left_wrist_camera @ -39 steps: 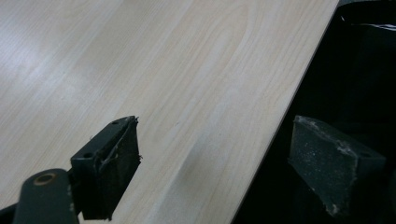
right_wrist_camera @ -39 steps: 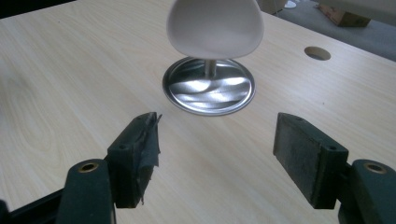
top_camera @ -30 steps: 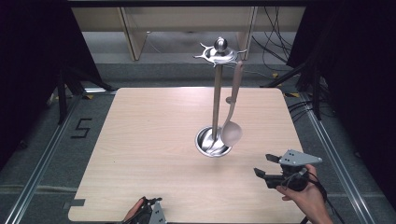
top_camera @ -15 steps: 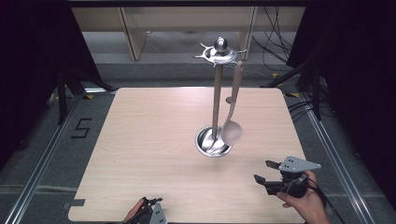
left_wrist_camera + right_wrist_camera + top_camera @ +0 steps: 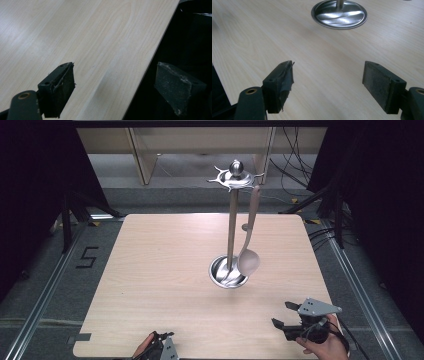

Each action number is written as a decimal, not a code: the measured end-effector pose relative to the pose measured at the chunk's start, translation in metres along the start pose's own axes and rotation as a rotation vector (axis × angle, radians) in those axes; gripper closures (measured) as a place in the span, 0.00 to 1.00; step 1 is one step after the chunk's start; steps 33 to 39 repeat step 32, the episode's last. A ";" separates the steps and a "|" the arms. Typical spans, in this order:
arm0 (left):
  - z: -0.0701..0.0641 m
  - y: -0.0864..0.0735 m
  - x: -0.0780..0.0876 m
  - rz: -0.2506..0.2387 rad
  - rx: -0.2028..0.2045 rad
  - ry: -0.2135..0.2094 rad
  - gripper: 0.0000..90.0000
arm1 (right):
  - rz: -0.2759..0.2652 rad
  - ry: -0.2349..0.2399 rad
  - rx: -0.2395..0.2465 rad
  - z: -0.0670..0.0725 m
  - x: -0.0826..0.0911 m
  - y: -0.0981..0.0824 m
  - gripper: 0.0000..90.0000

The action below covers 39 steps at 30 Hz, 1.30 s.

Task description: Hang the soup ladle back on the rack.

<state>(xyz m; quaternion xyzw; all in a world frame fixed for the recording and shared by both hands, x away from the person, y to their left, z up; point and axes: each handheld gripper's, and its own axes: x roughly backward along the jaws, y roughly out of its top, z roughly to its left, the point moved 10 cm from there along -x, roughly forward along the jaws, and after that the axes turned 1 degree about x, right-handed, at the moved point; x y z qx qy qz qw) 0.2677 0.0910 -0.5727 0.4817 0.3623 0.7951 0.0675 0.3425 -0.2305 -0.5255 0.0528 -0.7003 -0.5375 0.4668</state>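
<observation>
A steel utensil stand (image 5: 231,230) rises from a round base (image 5: 220,273) near the middle of the wooden table (image 5: 160,270). A pale ladle (image 5: 248,260) hangs from one of its top hooks, bowl down beside the base. My right gripper (image 5: 280,314) is held low over the table's near right corner, pointing toward the stand. Its jaws are open, have just been opening wider, and hold nothing. In the right gripper view (image 5: 328,67) the base (image 5: 339,15) lies ahead. My left gripper (image 5: 161,344) stays at the near edge, open and empty (image 5: 115,72), straddling the table's edge.
Shelving units (image 5: 200,145) stand behind the table, with cables (image 5: 295,175) on the floor at the back right. Metal rails (image 5: 45,295) run along both sides. A "5" mark (image 5: 86,257) is on the floor at the left.
My right gripper has sunk and drawn back toward the near right corner of the table, and its jaws stand a little wider. The left gripper, the stand and the ladle have stayed put.
</observation>
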 end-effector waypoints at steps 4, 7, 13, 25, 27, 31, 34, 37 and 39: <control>0.000 0.000 0.000 -0.001 -0.001 0.005 0.17 | 0.006 0.007 0.008 0.005 0.000 -0.005 0.28; -0.001 0.000 0.000 0.000 0.002 -0.016 0.17 | 0.026 0.009 0.008 0.008 -0.001 -0.011 0.28; -0.002 0.000 0.000 0.007 -0.001 -0.015 0.17 | 0.043 -0.007 0.063 0.014 -0.001 -0.018 0.28; -0.001 0.000 -0.001 0.001 -0.002 -0.001 0.17 | 0.058 -0.008 0.071 0.017 0.000 -0.027 0.28; -0.002 0.000 -0.001 0.000 -0.001 -0.006 0.17 | 0.065 -0.007 0.053 0.019 0.000 -0.028 0.28; -0.003 0.000 0.000 -0.003 -0.001 -0.023 0.17 | 0.067 -0.004 0.071 0.016 -0.001 -0.030 0.28; -0.003 0.000 0.000 -0.003 -0.001 -0.023 0.17 | 0.067 -0.004 0.071 0.016 -0.001 -0.030 0.28; -0.003 0.000 0.000 -0.003 -0.001 -0.023 0.17 | 0.067 -0.004 0.071 0.016 -0.001 -0.030 0.28; -0.003 0.000 0.000 -0.003 -0.001 -0.023 0.17 | 0.067 -0.004 0.071 0.016 -0.001 -0.030 0.28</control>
